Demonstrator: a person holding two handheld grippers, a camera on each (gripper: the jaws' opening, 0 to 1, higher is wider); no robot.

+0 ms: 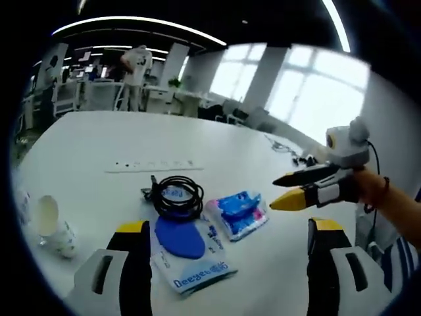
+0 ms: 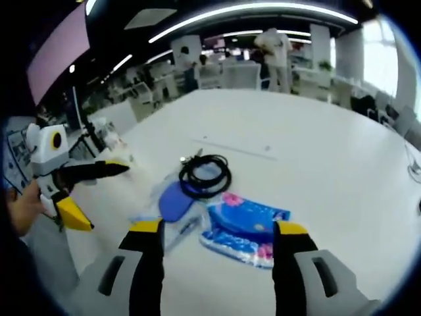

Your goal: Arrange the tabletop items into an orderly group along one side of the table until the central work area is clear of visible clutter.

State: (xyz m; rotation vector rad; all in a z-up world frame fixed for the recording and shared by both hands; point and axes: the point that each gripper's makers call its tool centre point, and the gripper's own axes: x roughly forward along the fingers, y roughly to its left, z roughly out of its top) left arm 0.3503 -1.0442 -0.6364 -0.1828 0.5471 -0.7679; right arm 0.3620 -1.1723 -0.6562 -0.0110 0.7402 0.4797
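Note:
On the white table (image 1: 217, 141) lie a coiled black cable (image 1: 177, 194), a blue oval pad (image 1: 179, 238) on a white printed packet (image 1: 200, 271), and a blue tissue pack (image 1: 240, 212). My left gripper (image 1: 228, 226) is open just short of them, its jaws either side of the packet and tissue pack. My right gripper (image 1: 275, 194) comes in from the right, open, above the table beside the tissue pack. The right gripper view shows the cable (image 2: 205, 174), pad (image 2: 174, 201) and tissue pack (image 2: 243, 227) ahead of my open right gripper (image 2: 218, 227). My left gripper (image 2: 107, 197) is at the left, open.
A paper cup (image 1: 49, 224) lies on its side at the table's left edge. A flush socket strip (image 1: 154, 164) runs across the middle. Some wires (image 1: 284, 146) lie at the far right edge. A person (image 1: 137, 66) stands among desks beyond the table.

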